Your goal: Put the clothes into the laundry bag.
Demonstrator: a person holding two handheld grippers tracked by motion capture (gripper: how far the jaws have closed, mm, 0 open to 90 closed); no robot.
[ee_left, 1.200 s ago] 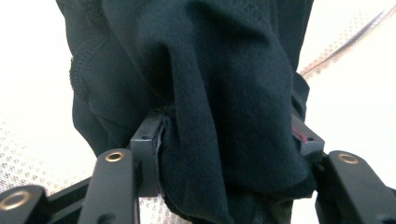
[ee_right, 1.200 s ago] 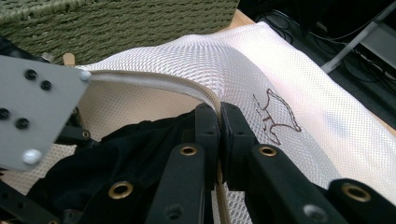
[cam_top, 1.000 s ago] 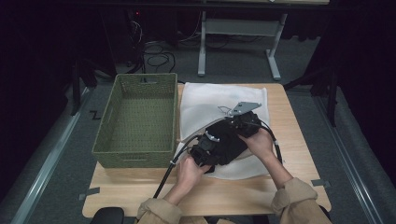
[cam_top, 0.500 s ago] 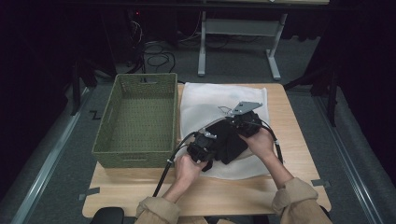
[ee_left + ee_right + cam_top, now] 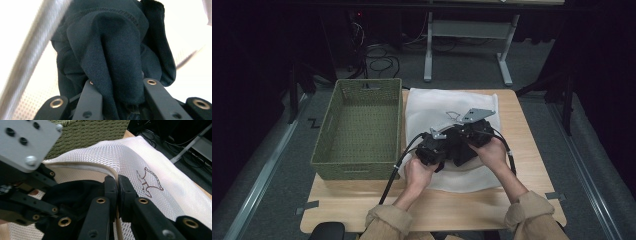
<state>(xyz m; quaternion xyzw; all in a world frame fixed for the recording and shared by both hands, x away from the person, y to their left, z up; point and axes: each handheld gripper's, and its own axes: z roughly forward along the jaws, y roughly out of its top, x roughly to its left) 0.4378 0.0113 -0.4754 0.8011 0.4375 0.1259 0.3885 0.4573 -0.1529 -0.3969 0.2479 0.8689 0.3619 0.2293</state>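
While the right tool [image 5: 117,185] pinched the rim of the white mesh bag [image 5: 130,157] between its closed jaws, the left tool [image 5: 120,86], whose jaws had just been closing, gripped a bunched dark garment [image 5: 112,50] at the bag's mouth. Both sat on the wooden surface [image 5: 532,130], just beside the green basket [image 5: 362,125].

Dark navy garment [image 5: 117,57]: knit fabric with stitched hem, bunched into folds, sitting at the mouth of the white mesh laundry bag [image 5: 140,160]. Bag: fine white mesh, cream-trimmed opening, small brown embroidered motif, possibly a bird. It lies flat on the wooden table just right of the green basket, opening edge lifted.
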